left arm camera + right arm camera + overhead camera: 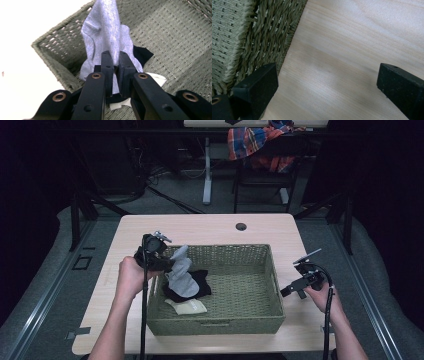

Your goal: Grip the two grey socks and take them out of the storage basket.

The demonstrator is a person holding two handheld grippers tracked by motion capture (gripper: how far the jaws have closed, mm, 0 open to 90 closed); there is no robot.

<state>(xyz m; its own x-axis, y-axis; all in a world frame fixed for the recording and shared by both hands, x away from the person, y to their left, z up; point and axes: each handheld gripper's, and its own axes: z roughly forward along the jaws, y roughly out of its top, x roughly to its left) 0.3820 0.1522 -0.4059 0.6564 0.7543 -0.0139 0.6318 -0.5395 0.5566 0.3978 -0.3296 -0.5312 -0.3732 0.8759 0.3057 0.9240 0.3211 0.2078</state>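
Left gripper [114, 56] clamps grey sock [106, 32] over basket [270, 265].
Right gripper [325, 82] jaws wide apart, w/ nothing between, above tabletop [352, 45] just beside basket's outer wall.

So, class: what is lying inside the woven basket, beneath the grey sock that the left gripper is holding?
Under the grey sock in the basket lie a black cloth and a cream piece. The sock covers part of the black cloth; anything beneath is hidden.
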